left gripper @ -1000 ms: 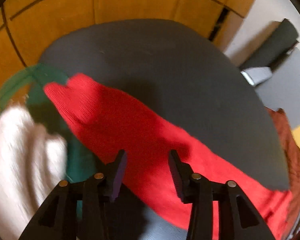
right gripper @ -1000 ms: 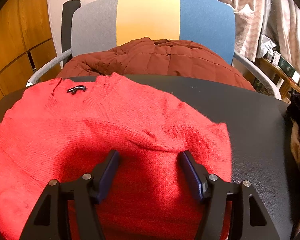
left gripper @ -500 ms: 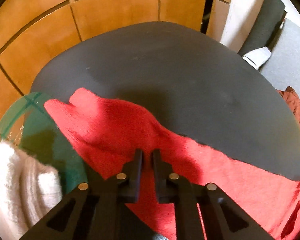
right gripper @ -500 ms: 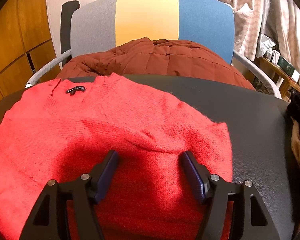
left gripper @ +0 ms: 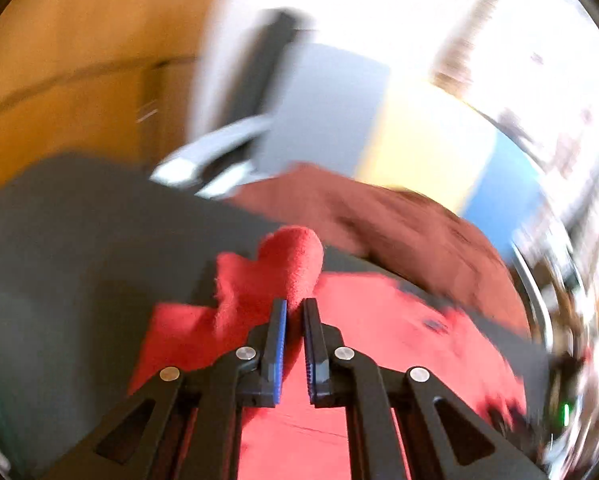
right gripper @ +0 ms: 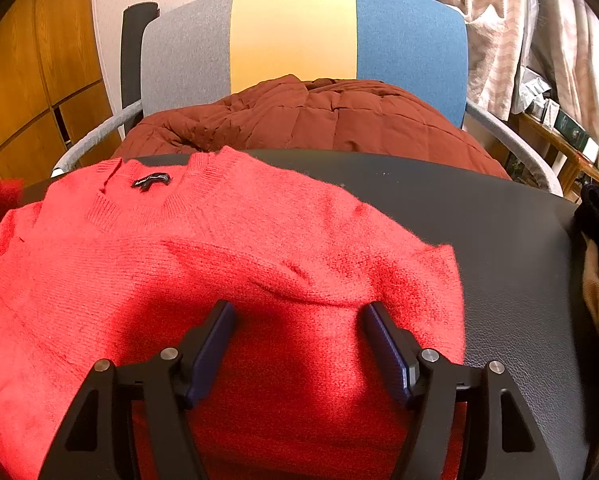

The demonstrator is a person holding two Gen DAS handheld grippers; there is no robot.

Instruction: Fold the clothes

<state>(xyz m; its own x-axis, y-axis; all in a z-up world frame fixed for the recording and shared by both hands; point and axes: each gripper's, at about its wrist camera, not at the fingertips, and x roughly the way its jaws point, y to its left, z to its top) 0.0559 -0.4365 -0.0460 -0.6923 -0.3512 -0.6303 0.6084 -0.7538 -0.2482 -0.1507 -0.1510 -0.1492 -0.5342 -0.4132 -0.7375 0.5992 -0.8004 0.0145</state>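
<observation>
A: What do we have in the left gripper?

B: We have its jaws clamped on a fold of the red sweater. The cloth, apparently a sleeve, bunches up just ahead of the fingertips and rises in a rounded hump beyond them. The view from that wrist is smeared, so we cannot read much more of the fabric there.

A: And the right gripper?

B: We hold it with the jaws standing wide apart over the sweater's body, the blue pads low on the knit; we cannot tell whether they touch it. Nothing is pinched between them.

A: Where does the sweater lie?

B: We see it spread flat on the dark table, its body under and ahead of the right fingers. The ribbed neckline with its black label lies farther out, ahead and to the left of them. The sweater's right edge ends just past the right-hand finger, with bare tabletop beyond.

A: What is past the table?

B: We see a brown quilted jacket piled on a chair with a grey, yellow and blue back, straight ahead of the right fingers. Wooden cabinet doors stand off to the left.
</observation>
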